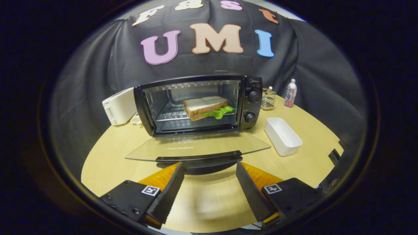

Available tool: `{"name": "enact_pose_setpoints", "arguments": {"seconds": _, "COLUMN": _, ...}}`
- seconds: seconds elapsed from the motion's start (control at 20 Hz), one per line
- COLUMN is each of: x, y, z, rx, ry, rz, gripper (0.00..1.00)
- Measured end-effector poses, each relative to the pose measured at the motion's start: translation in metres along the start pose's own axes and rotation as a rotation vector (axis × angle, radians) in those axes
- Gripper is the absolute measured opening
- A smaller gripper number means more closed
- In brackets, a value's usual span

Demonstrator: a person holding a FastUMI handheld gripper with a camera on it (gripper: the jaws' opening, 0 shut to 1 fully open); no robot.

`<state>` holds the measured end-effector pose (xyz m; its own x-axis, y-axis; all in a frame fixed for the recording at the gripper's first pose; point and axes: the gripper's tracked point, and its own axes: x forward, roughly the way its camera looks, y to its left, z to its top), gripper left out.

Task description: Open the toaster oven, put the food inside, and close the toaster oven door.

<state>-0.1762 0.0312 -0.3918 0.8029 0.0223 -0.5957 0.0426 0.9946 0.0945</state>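
Gripper view
Gripper (209,171): fingers spread wide apart, holding nothing; their tips sit just short of the door handle, above the table.
Toaster oven (199,104): stands on the round wooden table (303,163), cavity mouth facing the gripper; long axis runs side to side.
Door (196,147): glass panel swung fully down, lying almost flat and reaching toward the fingers; hinge edge at the oven's base.
Door handle (199,156): dark bar along the door's free edge, directly ahead of the fingertips, parallel to the oven front.
Sandwich (205,107): inside the cavity on the wire rack (171,115), toward the control side; sliced bread with green lettuce sticking out at its near right edge; long axis roughly side to side, slightly skewed.
Control knobs (253,106): two, stacked on the panel right of the cavity.
White tray (282,136): empty, rectangular, on the table right of the open door; long axis slanted toward the gripper.
White toaster (119,106): just left of the oven.
Glass jar (268,99): right of the oven, near the booth wall.
Bottle (290,93): upright, beside the jar.
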Motion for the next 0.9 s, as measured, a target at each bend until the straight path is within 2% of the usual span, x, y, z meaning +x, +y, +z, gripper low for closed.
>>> {"name": "enact_pose_setpoints", "arguments": {"seconds": 0.35, "x": 0.0, "y": 0.003, "z": 0.032, "rx": 0.094, "ry": -0.081, "rz": 0.027, "gripper": 0.99}}
{"name": "enact_pose_setpoints", "arguments": {"seconds": 0.6, "x": 0.009, "y": 0.023, "z": 0.066, "rx": 0.135, "ry": -0.149, "rz": 0.061, "gripper": 0.99}}
{"name": "enact_pose_setpoints", "arguments": {"seconds": 0.7, "x": 0.013, "y": 0.022, "z": 0.078, "rx": 0.128, "ry": -0.165, "rz": 0.036, "gripper": 0.99}}
{"name": "enact_pose_setpoints", "arguments": {"seconds": 0.9, "x": 0.028, "y": 0.03, "z": 0.117, "rx": 0.163, "ry": -0.243, "rz": 0.045, "gripper": 1.0}}
